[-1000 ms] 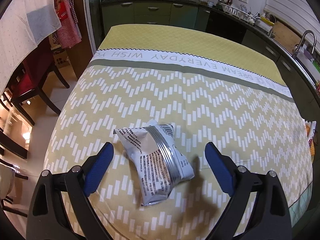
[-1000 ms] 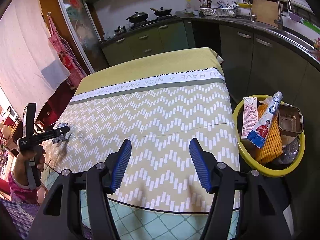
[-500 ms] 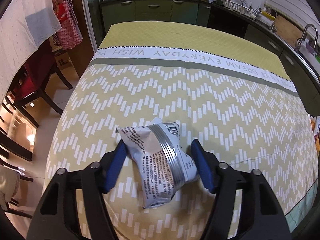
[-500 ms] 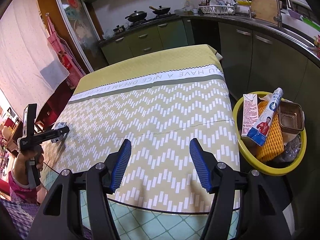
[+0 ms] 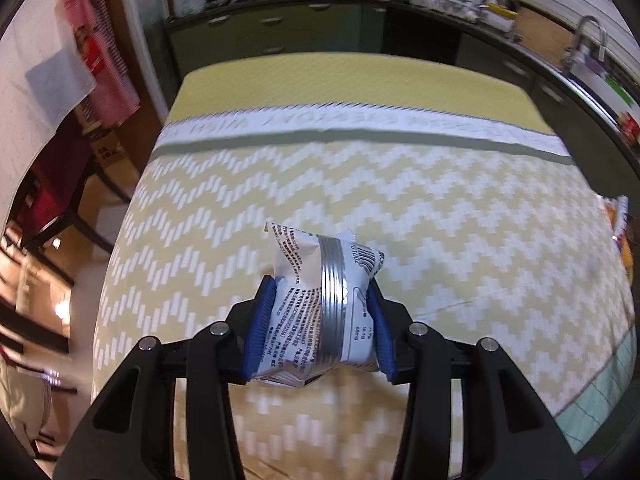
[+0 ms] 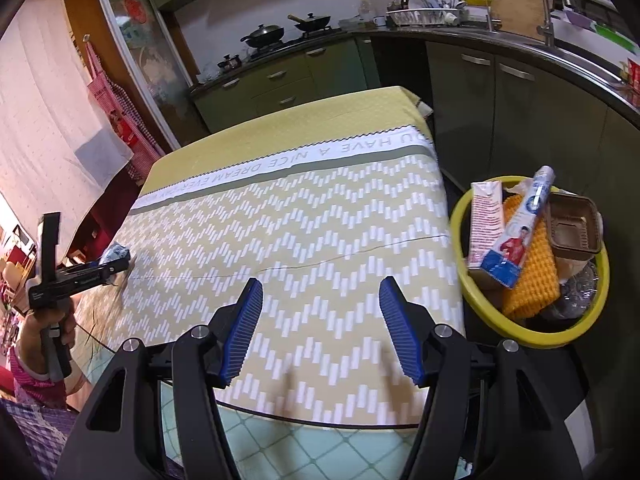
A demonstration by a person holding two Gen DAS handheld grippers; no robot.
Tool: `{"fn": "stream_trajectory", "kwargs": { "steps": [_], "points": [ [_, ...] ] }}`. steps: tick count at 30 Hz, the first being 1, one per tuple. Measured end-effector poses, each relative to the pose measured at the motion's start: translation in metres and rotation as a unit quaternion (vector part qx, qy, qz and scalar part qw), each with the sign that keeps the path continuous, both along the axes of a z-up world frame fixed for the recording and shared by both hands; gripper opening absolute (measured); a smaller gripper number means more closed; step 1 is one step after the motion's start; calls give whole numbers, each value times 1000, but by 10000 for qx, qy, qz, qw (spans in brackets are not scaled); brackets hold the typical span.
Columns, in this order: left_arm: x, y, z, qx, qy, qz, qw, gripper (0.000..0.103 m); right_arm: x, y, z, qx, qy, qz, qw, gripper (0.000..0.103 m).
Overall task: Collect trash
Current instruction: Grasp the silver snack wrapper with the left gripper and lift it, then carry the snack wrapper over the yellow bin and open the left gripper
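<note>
now left tongs (image 5: 320,320) closing — pads pressing silver snack packet (image 5: 324,300); right tongs (image 6: 320,332) parted, empty.

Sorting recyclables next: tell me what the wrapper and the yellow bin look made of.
Snack wrapper: likely thin plastic film, glossy; it crinkles, shines, and bears a metallic silver band, pinched in the closing left tool. Yellow bin: probably moulded plastic; smooth, uniform rim with a soft sheen.

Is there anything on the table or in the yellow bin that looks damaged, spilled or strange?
Nothing is spilled. The silver snack packet is crumpled between the left gripper pads, whose jaws are closing. The yellow bin beside the table is overfull: a tube and a carton stick out above its rim.
</note>
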State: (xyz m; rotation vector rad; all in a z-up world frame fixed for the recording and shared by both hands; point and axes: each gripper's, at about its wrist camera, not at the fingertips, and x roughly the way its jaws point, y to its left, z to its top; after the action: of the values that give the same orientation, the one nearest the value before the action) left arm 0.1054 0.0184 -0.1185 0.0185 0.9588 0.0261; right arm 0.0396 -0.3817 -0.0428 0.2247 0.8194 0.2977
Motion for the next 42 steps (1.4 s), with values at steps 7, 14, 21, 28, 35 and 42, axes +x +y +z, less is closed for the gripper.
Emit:
{"fn": "stream_trajectory", "kwargs": {
  "steps": [7,14,21,28,35,42],
  "points": [
    [-9,-97,53,-196,-446,-1573,9864,43,-23,-59,8,-273,-31,-882,9957,60],
    [7,-231,73,-587,-466,-3470,9349,43,-66,-140,8,-276,-34,-2111,9771,60],
    [40,-362,65,-917,-83,-4715,8771,44,-80,-176,1,-140,-20,-2456,9693,60],
    [67,-481,37,-884,192,-5167,8514,44,-83,-193,-8,-24,81,-2581,9661,60],
    [87,-522,5,-692,491,-5120,8548,44,-85,-203,-22,80,217,-2640,9642,60],
    [98,-525,-1,-610,441,-4996,8630,47,-86,-203,-25,117,237,-2647,9640,60]
  ]
}}
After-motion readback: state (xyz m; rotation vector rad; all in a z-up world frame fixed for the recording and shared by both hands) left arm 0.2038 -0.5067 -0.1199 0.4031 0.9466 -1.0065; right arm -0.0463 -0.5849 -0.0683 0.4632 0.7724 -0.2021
